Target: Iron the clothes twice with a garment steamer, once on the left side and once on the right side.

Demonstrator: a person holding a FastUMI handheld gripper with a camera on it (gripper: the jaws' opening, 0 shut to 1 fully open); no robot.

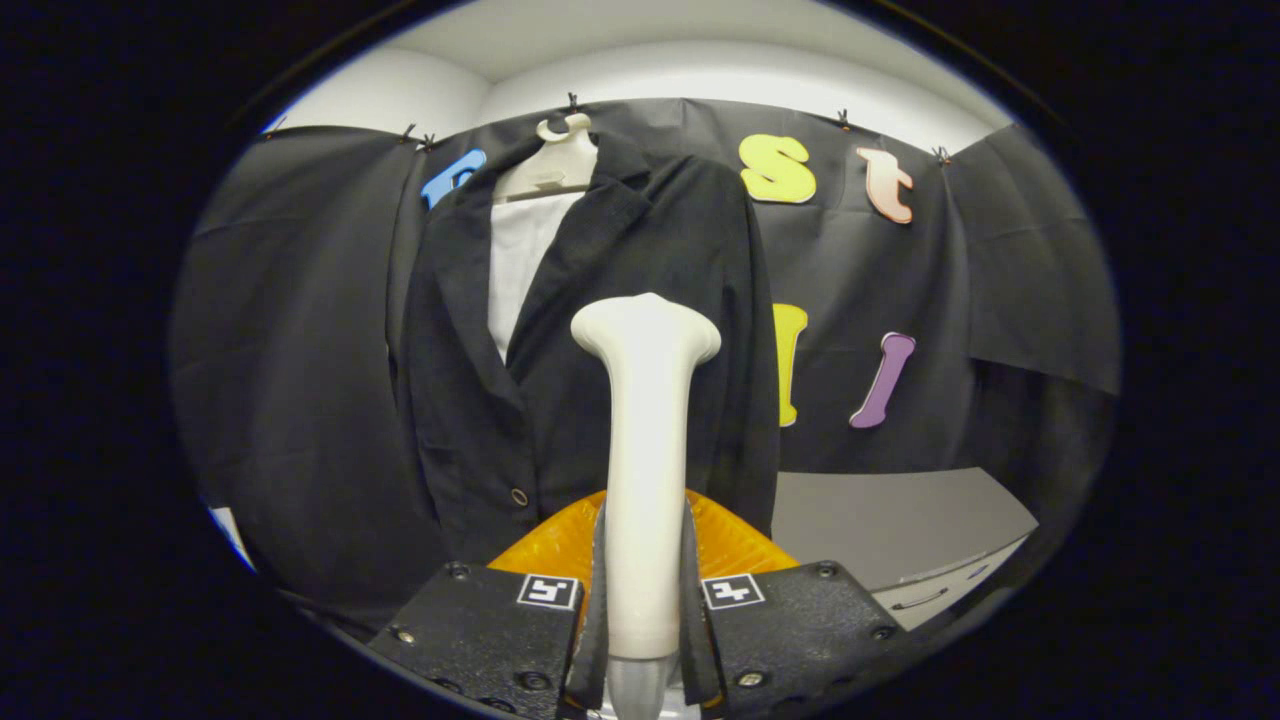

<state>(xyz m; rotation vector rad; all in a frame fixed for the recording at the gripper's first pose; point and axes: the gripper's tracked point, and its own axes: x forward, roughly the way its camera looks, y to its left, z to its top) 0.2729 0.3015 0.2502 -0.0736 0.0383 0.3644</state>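
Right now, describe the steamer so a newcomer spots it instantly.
Start at the dark jacket hanging on a white hanger against the booth wall. In front of it stands the steamer, clamped between the gripper jaws. It is the one tall white handle flaring into a wide head.

A garment steamer [645,440] of smooth, off-white plastic with a soft satin sheen is clamped on both sides by the fingers of the tool [643,600], its housing a matt, slightly grainy plastic studded with shiny metal screws. Behind the handle sits a translucent amber plastic part [735,545] — ribbed and glossy. The dark jacket [600,330] is matt woven cloth with a small metallic button, over a plain white cloth shirt [520,265], on a smooth pale plastic hanger [553,165]. The grey tabletop [890,520] looks smooth — matt.
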